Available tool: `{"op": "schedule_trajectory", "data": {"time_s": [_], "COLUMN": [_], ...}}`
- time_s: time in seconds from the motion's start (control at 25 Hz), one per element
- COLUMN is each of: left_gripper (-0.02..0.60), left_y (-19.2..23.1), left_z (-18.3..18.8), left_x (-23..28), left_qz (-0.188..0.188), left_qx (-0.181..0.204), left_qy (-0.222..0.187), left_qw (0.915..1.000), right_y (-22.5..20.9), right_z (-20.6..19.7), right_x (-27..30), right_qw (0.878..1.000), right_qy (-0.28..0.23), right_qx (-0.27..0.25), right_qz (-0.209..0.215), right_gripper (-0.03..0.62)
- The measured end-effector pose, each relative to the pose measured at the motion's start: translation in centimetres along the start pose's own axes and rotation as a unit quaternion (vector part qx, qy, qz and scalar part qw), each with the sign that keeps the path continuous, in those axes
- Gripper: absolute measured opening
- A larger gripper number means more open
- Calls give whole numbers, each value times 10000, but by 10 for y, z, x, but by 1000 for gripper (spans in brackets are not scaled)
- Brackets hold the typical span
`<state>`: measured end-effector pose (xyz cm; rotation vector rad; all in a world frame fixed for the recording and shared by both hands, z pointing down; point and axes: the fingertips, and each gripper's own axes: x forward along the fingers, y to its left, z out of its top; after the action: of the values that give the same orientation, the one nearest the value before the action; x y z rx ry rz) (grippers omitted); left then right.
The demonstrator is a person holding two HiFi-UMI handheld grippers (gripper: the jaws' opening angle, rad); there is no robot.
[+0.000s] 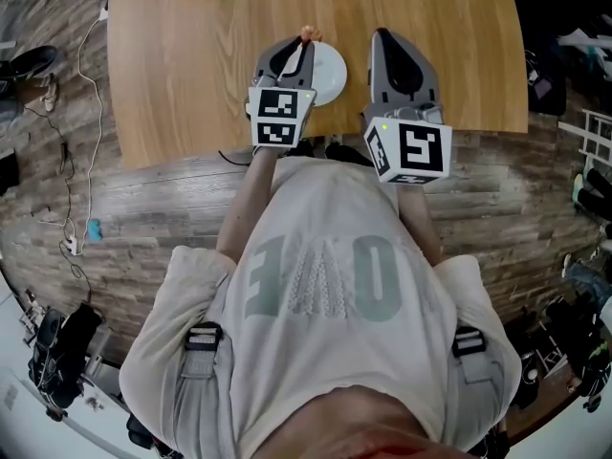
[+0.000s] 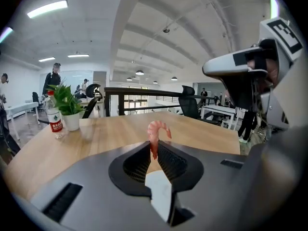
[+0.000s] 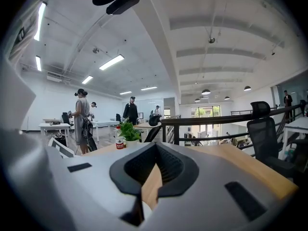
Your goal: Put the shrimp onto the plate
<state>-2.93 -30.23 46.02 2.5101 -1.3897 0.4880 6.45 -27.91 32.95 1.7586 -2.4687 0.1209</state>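
Your left gripper (image 2: pixel 155 147) is clamped on the shrimp (image 2: pixel 156 130), which sticks out past its tips with the plate (image 1: pixel 331 76) just beneath, so lower it straight down, then ease the jaws apart gently, keeping the closed, empty right gripper (image 3: pixel 153 150) clear beside it.

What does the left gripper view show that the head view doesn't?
Only the left gripper view: the left gripper's jaws shut on the shrimp, plus a railing and chair beyond the table. Only the head view: the plate plainly, beneath that gripper, plus the person's shirt and the floor. Both: the shrimp, the table and the right gripper.
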Motion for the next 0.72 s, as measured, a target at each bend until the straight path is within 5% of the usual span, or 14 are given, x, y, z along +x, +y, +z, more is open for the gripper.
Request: {"op": "schedule_trajectory", "data": {"time_s": [0.2,0.72], "left_gripper": [52,52], "left_y": [-9,-23], "left_z": [-32,-91], "left_x": [9,20], "left_qz": [-266,-535], "left_qx": [-211,-60], "left_qy": [614,1814], "left_qw": [9975,9819], "right_y": [-1,-1], "right_z": [-7,-20], "right_x": [-4,-6], "right_qw": [9999,9994], "right_qy": [109,278], "right_qx": [57,124], "right_qz": [-68,-183], "right_gripper": [18,18]}}
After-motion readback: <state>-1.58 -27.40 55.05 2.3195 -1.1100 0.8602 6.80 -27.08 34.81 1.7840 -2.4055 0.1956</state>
